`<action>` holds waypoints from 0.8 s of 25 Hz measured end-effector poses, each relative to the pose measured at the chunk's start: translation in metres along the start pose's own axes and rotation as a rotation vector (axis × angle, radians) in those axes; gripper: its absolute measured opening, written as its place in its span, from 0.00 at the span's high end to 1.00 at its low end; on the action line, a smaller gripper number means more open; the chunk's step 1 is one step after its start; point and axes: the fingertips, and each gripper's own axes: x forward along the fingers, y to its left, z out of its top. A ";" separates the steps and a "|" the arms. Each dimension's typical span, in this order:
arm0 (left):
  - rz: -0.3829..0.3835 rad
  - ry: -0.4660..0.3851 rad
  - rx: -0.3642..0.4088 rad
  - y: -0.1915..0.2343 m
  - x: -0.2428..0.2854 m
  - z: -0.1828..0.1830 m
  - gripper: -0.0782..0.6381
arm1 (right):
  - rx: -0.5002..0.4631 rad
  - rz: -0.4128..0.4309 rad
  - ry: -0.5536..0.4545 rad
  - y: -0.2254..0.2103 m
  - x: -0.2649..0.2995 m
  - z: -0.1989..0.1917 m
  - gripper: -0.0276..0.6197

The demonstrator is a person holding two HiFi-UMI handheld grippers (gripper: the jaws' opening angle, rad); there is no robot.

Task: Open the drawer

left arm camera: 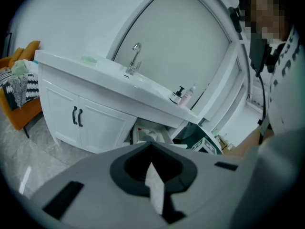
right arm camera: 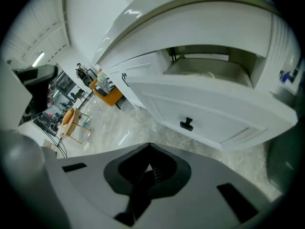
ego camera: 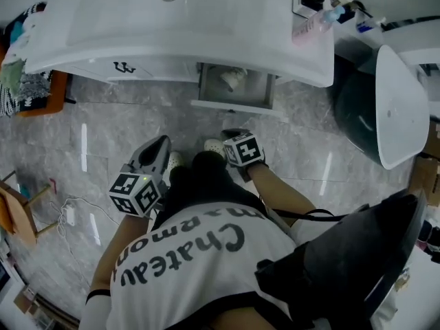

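Note:
The white vanity (ego camera: 206, 26) has one drawer (ego camera: 234, 106) pulled out below the basin, with something pale lying inside. In the right gripper view the drawer front (right arm camera: 214, 111) and its black knob (right arm camera: 187, 123) lie just ahead, free of the jaws. My right gripper (ego camera: 230, 133) hovers over the floor a short way in front of the drawer, shut with nothing in it (right arm camera: 150, 148). My left gripper (ego camera: 161, 143) is held lower left of it, jaws together and holding nothing (left arm camera: 151, 144). The open drawer (left arm camera: 151, 135) shows beyond its tips.
Two cupboard doors with black handles (left arm camera: 77, 117) sit left of the drawer. Bottles (ego camera: 316, 19) stand on the counter's right end. A dark bin (ego camera: 354, 112) and a white lidded fixture (ego camera: 395, 108) stand right; an orange chair (ego camera: 45, 91) and a wooden stool (ego camera: 17, 215) left.

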 end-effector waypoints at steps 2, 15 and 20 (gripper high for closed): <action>0.002 -0.032 -0.009 -0.004 0.002 0.009 0.88 | -0.015 0.007 -0.039 -0.007 -0.016 0.012 0.94; -0.151 -0.143 0.071 -0.049 0.007 0.056 0.88 | 0.049 0.034 -0.442 0.009 -0.152 0.091 0.94; -0.222 -0.147 0.100 -0.053 -0.034 0.068 0.88 | 0.080 -0.008 -0.585 0.043 -0.198 0.109 0.94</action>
